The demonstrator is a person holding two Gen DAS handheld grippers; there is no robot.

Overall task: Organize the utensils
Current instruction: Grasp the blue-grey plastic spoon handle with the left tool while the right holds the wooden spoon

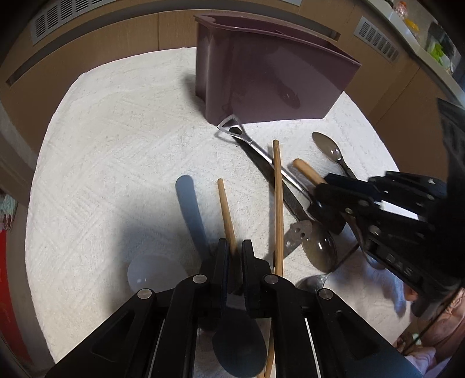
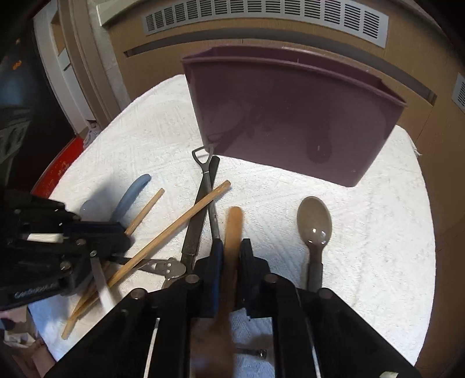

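Observation:
A maroon utensil holder (image 1: 261,75) stands at the back of the white towel (image 1: 116,145); it also shows in the right wrist view (image 2: 290,116). My left gripper (image 1: 234,247) is shut on a spatula with a wooden handle (image 1: 226,212) and dark head. My right gripper (image 2: 231,250) is shut on a wooden-handled utensil (image 2: 234,229); it appears in the left wrist view (image 1: 325,192). Between them lie a long chopstick (image 1: 278,203), a metal shovel-shaped spoon (image 1: 232,128) and a dark knife (image 2: 197,226).
A blue-handled ladle (image 1: 189,209) lies left of my left gripper. Grey plastic spoons (image 2: 314,224) (image 1: 319,247) and a perforated metal utensil (image 1: 296,235) lie on the towel. Brown cabinets with vents (image 2: 261,20) stand behind. The towel's left half is bare.

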